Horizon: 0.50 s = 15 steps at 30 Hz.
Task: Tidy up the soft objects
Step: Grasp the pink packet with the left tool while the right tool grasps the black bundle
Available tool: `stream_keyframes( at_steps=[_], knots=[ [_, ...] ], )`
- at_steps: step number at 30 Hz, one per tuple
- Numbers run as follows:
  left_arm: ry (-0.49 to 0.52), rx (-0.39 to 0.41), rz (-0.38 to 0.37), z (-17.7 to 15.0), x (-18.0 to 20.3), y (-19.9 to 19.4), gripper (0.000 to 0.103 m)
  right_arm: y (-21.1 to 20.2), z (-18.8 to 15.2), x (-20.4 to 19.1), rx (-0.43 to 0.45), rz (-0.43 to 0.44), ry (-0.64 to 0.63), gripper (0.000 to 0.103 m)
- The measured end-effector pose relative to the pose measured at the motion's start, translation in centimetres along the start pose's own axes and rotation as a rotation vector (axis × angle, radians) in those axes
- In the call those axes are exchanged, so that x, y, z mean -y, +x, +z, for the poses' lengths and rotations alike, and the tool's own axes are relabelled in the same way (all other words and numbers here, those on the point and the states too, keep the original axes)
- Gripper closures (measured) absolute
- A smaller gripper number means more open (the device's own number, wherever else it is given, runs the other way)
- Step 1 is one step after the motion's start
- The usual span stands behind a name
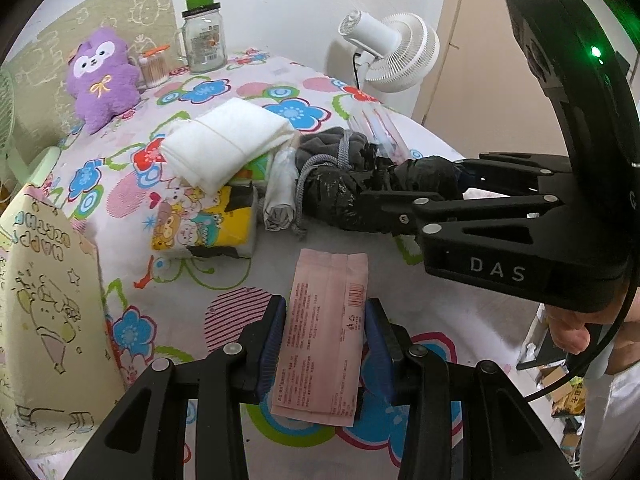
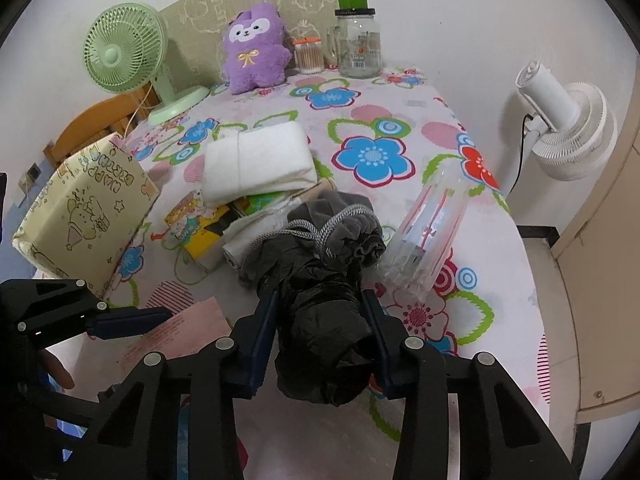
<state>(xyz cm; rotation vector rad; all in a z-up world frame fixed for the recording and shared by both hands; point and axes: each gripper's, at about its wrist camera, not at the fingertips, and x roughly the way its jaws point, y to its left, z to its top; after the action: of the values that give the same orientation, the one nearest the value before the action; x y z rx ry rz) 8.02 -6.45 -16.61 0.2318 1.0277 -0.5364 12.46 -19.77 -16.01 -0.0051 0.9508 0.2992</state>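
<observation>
A: Where does the crumpled black plastic bag bundle point(image 2: 320, 332) lie relative to the right gripper point(image 2: 320, 340)?

B: Lower centre of the right wrist view, directly between the blue pads. Its long axis runs up the frame, away from the gripper, toward the grey drawstring cloth pouch point(image 2: 340, 224) that it touches. The right gripper is the nearer one.

A: Gripper state?

B: No earlier picture to compare. The pads press both flanks of the bundle, so I judge it gripped, jaws partly closed.

A: And the left gripper point(image 1: 325, 344)?

B: Lower centre of the left wrist view, partly closed on a flat pink paper sachet point(image 1: 326, 336), long axis pointing up the frame.

A: Surroundings?

B: Both sit over the flower-print bench point(image 2: 400, 120). The folded white cloth stack point(image 2: 256, 164) and a cream printed gift bag point(image 2: 88, 208) lie to the upper left. Which spot the bundle goes to, I cannot tell.
</observation>
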Motion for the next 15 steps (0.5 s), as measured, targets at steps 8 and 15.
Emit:
stream_keyframes(
  at_steps=[8, 15],
  knots=[
    [-0.019, 0.034, 0.011, 0.2, -0.1, -1.6, 0.062, -2.0, 0.6, -0.3, 0.051, 0.015, 0.006, 0.06],
    [-0.034, 0.068, 0.024, 0.2, -0.3, -3.3, 0.062, -3.3, 0.7, -0.6, 0.08, 0.023, 0.011, 0.061]
  ],
)
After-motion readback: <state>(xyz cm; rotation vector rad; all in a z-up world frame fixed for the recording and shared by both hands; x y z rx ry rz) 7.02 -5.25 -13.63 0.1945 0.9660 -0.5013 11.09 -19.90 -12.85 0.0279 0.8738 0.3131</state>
